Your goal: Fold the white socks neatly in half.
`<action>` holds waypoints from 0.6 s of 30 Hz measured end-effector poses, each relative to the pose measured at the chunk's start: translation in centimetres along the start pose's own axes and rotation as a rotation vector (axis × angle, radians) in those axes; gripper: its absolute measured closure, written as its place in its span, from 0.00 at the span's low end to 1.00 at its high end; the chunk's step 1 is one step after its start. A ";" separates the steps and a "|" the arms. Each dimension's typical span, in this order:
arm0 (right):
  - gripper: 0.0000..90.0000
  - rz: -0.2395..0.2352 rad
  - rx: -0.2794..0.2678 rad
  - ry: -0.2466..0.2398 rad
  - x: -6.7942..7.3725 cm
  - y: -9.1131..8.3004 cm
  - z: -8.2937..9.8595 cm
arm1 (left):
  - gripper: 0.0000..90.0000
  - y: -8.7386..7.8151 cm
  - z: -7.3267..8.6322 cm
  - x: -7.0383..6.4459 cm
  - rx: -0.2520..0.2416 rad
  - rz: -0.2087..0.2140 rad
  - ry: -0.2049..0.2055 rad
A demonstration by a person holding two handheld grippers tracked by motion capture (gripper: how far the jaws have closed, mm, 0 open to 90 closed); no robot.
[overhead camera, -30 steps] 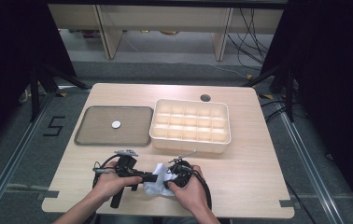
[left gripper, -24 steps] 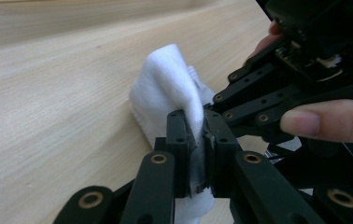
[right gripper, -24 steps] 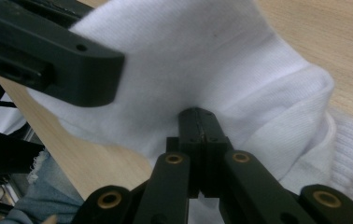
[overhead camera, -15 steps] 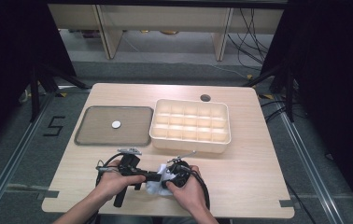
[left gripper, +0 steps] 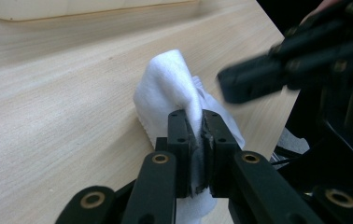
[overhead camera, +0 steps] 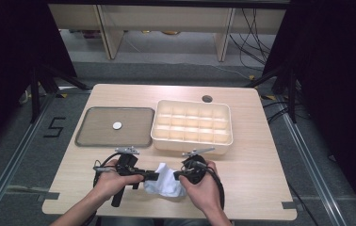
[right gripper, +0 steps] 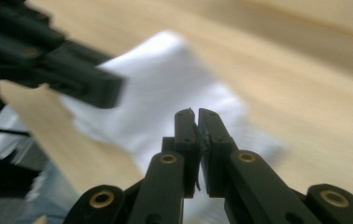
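A white cloth (overhead camera: 165, 181) lies crumpled near the front edge of the table (overhead camera: 261, 188), between the two hands. Its long axis runs roughly along that front edge, from one gripper to the other, and one fold rises up as a peak. The left gripper (left gripper: 198, 135) has its jaws clenched on a fold of the cloth. The right gripper (right gripper: 197, 122) has its jaws pressed together over the cloth's other end; whether they pinch it I cannot tell.
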State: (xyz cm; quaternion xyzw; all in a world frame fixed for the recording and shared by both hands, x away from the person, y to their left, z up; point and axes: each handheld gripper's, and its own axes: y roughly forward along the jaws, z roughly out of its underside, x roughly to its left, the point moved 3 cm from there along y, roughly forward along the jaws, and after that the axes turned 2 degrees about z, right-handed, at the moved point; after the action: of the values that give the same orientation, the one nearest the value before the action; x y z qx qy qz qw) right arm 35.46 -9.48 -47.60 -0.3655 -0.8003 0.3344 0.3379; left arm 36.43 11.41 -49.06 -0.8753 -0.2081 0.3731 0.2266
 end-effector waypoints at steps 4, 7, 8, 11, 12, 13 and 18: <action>0.97 0.043 0.030 0.075 -1.7 -0.5 0.9 | 0.91 0.1 0.0 0.0 -0.001 -0.001 0.001; 0.97 0.049 0.058 0.075 -2.4 0.1 1.8 | 0.91 0.1 -0.1 0.0 -0.003 0.010 0.006; 0.97 0.066 0.062 0.070 -2.6 0.4 2.0 | 0.91 0.1 -0.1 0.0 -0.001 0.010 0.010; 0.97 0.057 0.074 0.060 -2.7 1.0 2.4 | 0.91 0.1 -0.1 -0.1 -0.007 -0.004 0.012; 0.97 0.052 0.073 0.067 -2.6 1.1 2.4 | 0.91 0.1 -0.1 -0.1 -0.011 -0.006 0.012; 0.97 0.046 0.084 0.072 -2.6 1.2 2.5 | 0.91 0.1 -0.1 -0.1 -0.011 -0.008 0.013; 0.97 0.048 0.083 0.064 -2.3 1.6 2.7 | 0.91 0.2 -0.2 -0.2 -0.015 0.001 0.017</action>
State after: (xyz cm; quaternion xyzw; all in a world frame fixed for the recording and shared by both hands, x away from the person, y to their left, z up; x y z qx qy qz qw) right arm 35.10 -11.27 -51.00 -0.3807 -0.7654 0.3635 0.3703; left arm 36.50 11.13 -48.92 -0.8801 -0.2088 0.3643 0.2215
